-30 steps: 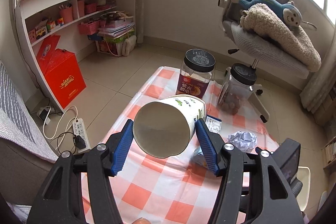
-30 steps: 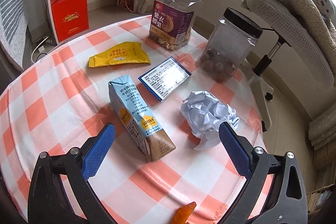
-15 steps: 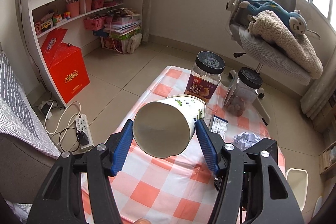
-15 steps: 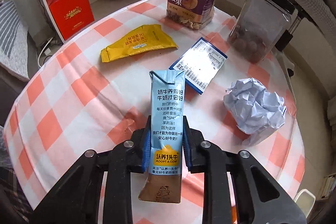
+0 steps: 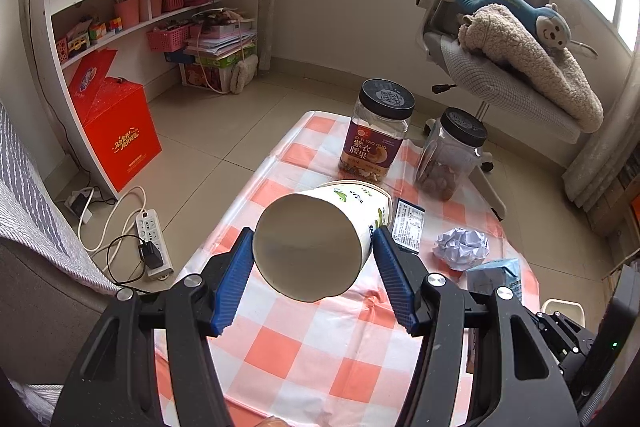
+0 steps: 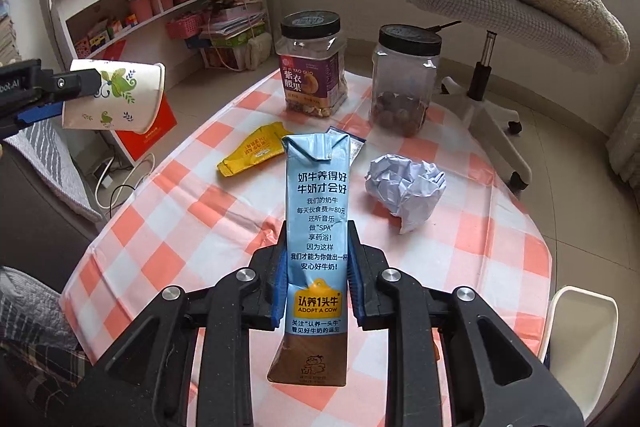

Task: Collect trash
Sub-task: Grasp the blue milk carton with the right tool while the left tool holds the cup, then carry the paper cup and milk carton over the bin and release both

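blue card mostly behind milk carton

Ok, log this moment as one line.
left gripper: shut on paper cup, raised | right gripper: shut on milk carton, lifted | on table: paper ball, yellow wrapper

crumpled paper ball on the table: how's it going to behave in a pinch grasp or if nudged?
The paper ball looks loosely crumpled, so it is probably very light and will squash between the fingers rather than resist. Its creased, matte surface should grip well, not slip. It is lumpy with a flap at the bottom, so a nudge would likely make it slide or tumble briefly across the tablecloth, not roll far.
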Demonstrator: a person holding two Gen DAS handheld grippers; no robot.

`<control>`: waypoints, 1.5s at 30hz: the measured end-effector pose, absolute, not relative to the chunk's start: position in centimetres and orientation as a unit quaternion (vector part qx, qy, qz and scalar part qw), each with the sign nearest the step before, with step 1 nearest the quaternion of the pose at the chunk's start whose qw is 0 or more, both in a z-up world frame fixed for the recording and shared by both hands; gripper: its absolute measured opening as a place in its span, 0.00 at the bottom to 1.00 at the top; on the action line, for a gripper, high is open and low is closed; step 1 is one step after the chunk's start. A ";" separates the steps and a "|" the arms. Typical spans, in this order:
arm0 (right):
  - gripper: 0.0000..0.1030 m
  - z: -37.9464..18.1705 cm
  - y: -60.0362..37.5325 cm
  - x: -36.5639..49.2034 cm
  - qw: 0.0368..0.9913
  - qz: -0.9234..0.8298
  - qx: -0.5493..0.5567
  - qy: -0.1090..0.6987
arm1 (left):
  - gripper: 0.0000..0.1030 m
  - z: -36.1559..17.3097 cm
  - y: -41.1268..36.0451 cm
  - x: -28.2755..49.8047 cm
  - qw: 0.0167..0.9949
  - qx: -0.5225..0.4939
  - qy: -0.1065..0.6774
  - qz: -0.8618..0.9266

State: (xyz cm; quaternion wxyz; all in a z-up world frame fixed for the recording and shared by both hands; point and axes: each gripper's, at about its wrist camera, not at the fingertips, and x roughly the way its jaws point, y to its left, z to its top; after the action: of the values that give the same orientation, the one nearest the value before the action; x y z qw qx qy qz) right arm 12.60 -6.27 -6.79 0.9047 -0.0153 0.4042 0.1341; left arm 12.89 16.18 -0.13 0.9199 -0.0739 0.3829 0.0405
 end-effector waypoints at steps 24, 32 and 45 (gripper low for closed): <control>0.23 -3.0 -21.9 8.4 0.948 -0.018 0.068 0.312 | 0.58 -1.4 5.1 13.9 0.925 -0.021 0.379 -0.016; 0.23 -3.0 -28.7 6.3 0.941 -0.107 0.070 0.314 | 0.58 -1.6 -0.3 13.4 0.924 0.004 0.378 -0.055; 0.77 -2.9 -38.7 0.8 0.915 -0.237 0.148 0.291 | 0.58 -0.8 -10.1 11.5 0.915 0.011 0.372 -0.153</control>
State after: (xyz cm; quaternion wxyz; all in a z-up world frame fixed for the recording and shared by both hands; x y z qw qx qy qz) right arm 0.84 -38.75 -2.91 0.9149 0.1485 0.2909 -0.2372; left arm 11.49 -10.14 -0.81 0.9154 0.0109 0.3722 -0.1533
